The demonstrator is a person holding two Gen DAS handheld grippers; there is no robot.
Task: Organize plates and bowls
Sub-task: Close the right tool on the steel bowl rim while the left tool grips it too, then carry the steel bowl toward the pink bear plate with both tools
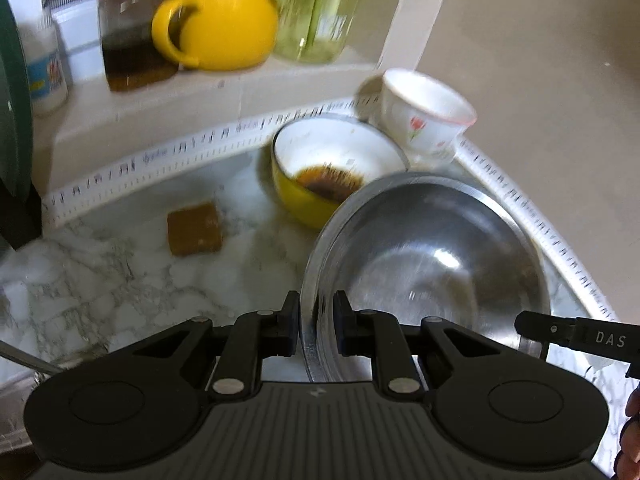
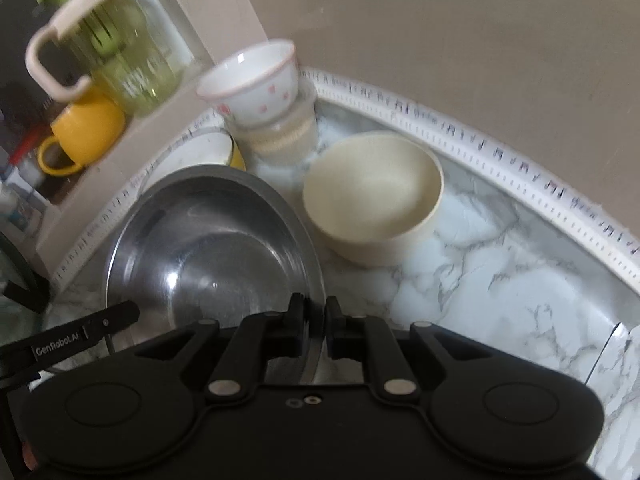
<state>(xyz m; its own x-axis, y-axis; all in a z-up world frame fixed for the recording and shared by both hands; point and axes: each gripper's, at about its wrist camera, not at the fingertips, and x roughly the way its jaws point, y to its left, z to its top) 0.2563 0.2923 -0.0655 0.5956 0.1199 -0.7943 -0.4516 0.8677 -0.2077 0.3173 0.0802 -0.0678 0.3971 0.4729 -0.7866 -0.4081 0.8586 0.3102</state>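
A large steel bowl [image 1: 432, 264] [image 2: 208, 248] hangs just above the marble counter, held from both sides. My left gripper [image 1: 316, 312] is shut on its left rim. My right gripper [image 2: 314, 320] is shut on its right rim, and its finger shows at the right edge of the left wrist view. Behind the steel bowl sits a yellow bowl [image 1: 320, 168] [image 2: 204, 152] with brown residue inside. A white flowered bowl [image 1: 424, 116] [image 2: 256, 80] rests on a pale cup beside it. A cream bowl [image 2: 376, 196] stands to the right.
A shelf holds a yellow mug [image 1: 220, 28] [image 2: 80, 132], a dark jar [image 1: 132, 40] and a green glass jug [image 1: 316, 12] [image 2: 116, 44]. A brown sponge [image 1: 194, 229] lies on the marble counter [image 2: 520, 300]. A patterned white trim runs along the wall.
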